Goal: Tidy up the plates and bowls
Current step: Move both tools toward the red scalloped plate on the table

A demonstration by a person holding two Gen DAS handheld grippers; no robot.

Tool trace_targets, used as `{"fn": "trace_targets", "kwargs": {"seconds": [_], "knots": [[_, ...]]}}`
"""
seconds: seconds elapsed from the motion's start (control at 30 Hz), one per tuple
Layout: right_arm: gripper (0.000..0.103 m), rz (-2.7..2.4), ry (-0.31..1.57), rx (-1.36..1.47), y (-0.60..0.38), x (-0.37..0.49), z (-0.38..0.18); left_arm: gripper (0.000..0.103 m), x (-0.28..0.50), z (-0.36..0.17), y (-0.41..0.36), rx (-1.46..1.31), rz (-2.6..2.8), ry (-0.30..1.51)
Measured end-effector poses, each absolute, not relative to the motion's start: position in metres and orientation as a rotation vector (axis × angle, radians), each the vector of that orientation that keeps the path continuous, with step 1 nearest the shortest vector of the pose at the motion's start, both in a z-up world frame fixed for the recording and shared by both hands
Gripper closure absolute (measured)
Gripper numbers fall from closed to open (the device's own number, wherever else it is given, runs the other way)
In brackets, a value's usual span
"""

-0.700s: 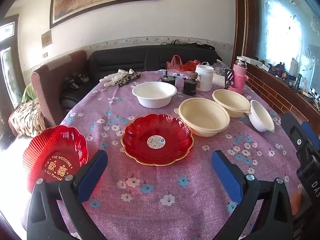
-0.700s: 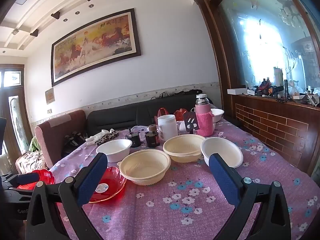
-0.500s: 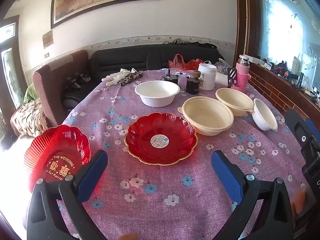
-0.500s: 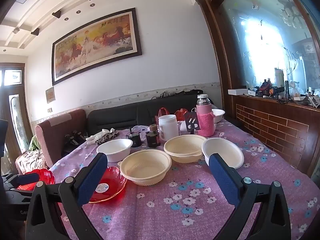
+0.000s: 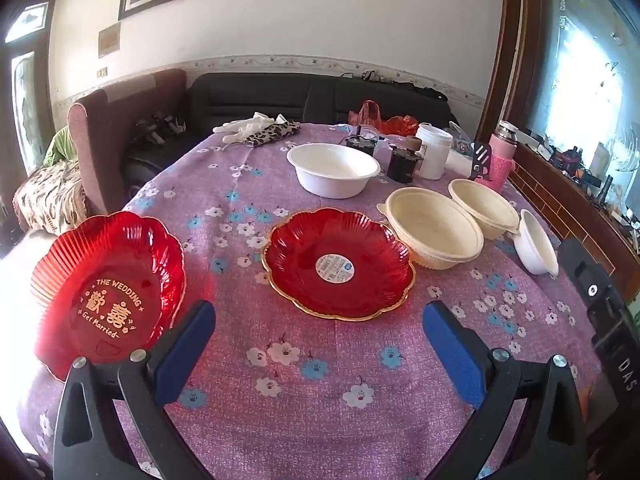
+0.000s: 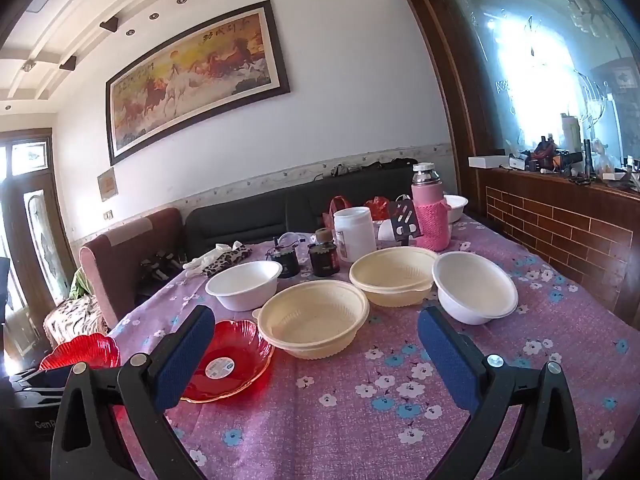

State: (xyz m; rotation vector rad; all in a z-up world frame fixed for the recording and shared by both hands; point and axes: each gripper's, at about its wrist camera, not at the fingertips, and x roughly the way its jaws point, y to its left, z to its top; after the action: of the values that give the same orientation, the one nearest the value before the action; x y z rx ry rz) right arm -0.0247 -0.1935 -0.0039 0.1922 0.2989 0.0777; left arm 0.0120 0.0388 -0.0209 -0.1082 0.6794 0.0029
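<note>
Nothing is picked up yet, so I'm reckoning I'm only at the sizing-up stage. Going left to right: the red wedding plate [image 5: 108, 288] is sitting at the left edge of the table [image 5: 320, 380], right beside my left hand-held gripper [image 5: 320, 344], which I'm holding wide open and empty. Near the middle is the red gold-rimmed plate [image 5: 338, 262], then the near cream bowl [image 5: 434, 232] just beside it, the far cream bowl [image 5: 484, 208] touching that one, and the tilted white bowl [image 6: 474, 286] furthest right. A second white bowl [image 5: 334, 170] is sitting further back. My right hand-held gripper [image 6: 316, 354] is also gaping open, holding nothing. Next move, I'm guessing: nipping one plate's thin rim and stacking red on red.
</note>
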Motion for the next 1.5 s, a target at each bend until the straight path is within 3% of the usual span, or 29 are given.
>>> {"fn": "trace_targets", "kwargs": {"seconds": [1.5], "knots": [[0.000, 0.115, 0.374, 0.135, -0.173, -0.009, -0.031, 0.000, 0.020, -0.037, 0.054, -0.093, 0.041, 0.722]]}}
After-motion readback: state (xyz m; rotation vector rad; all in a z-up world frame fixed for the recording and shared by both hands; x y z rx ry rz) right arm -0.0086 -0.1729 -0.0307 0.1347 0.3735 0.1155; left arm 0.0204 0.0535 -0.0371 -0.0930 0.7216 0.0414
